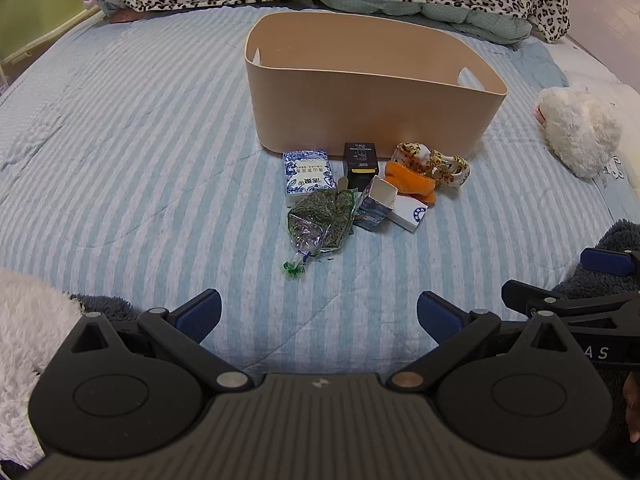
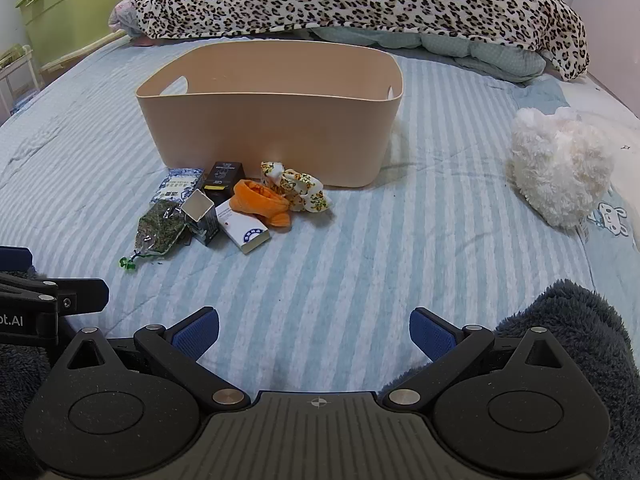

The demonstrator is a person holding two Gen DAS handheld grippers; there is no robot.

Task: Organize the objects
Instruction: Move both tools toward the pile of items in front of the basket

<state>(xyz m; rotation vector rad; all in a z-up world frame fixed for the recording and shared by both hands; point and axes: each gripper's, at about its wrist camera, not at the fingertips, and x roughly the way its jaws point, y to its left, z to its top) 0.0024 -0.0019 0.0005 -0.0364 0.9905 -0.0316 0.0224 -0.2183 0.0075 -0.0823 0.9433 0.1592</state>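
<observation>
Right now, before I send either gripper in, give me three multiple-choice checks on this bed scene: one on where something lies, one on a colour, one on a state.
1. Where does the pile of small items lie relative to the beige bin?
A. inside it
B. on the bedspread in front of it
C. behind it

2. What colour is the rolled cloth beside the floral fabric?
A. orange
B. purple
C. black

3. How do the left gripper and right gripper stand?
A. both shut on items
B. one open, one shut
C. both open and empty

Answers:
1 B, the boxes and the bag of dried herbs rest on the striped bedspread at the bin's near wall.
2 A, it is bright orange.
3 C, each wrist view shows a wide gap between the blue pads, with nothing held.
</observation>
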